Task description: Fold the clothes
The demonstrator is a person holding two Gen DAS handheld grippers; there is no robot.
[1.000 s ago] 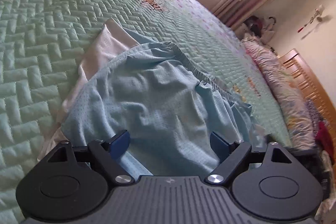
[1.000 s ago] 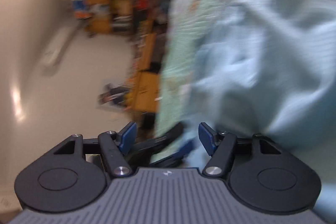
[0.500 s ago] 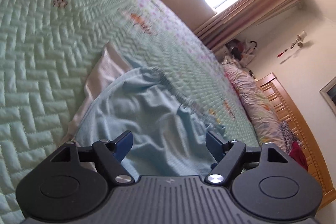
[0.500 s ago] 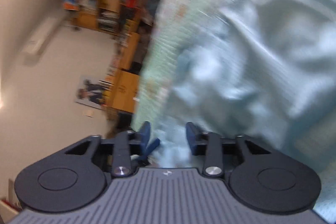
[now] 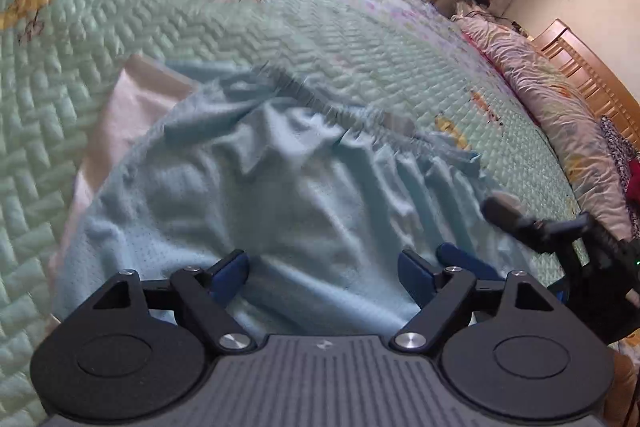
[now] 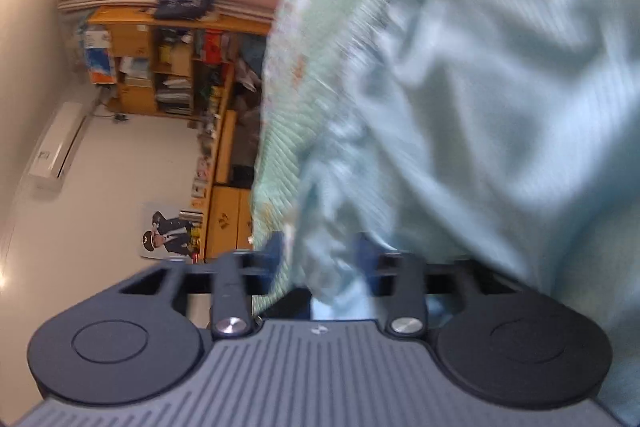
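- My left tool [image 5: 322, 273] hangs low over the light blue garment [image 5: 280, 195], its blue-padded fingers [image 5: 230, 273] spread wide with nothing between them.
- The garment lies rumpled on the bed, on the mint-green quilted bedspread [image 5: 120, 7], with its gathered elastic edge [image 5: 360, 123] turned toward the far side.
- A white cloth [image 5: 124, 107] sticks out from under the garment on the left, flat on the bedspread.
- In the left wrist view my right tool [image 5: 560, 243] shows at the right edge of the garment, dark and blurred.
- The right wrist view is motion-blurred: my right tool [image 6: 318, 259] has its fingers drawn close together, and a bunched edge of the garment [image 6: 480, 87] sits between them. It looks pinched, gripping the cloth.
- From that pinch the blue fabric fills the right half of the right wrist view, with the bedspread [image 6: 304, 87] showing beside it.
- Beyond the bed, a pillow [image 5: 552, 107] in a floral cover lies against a wooden headboard [image 5: 592, 75].
- An orange wooden shelf unit [image 6: 160, 67], crowded with things, stands against the wall, with an air conditioner [image 6: 58, 143] mounted nearby.
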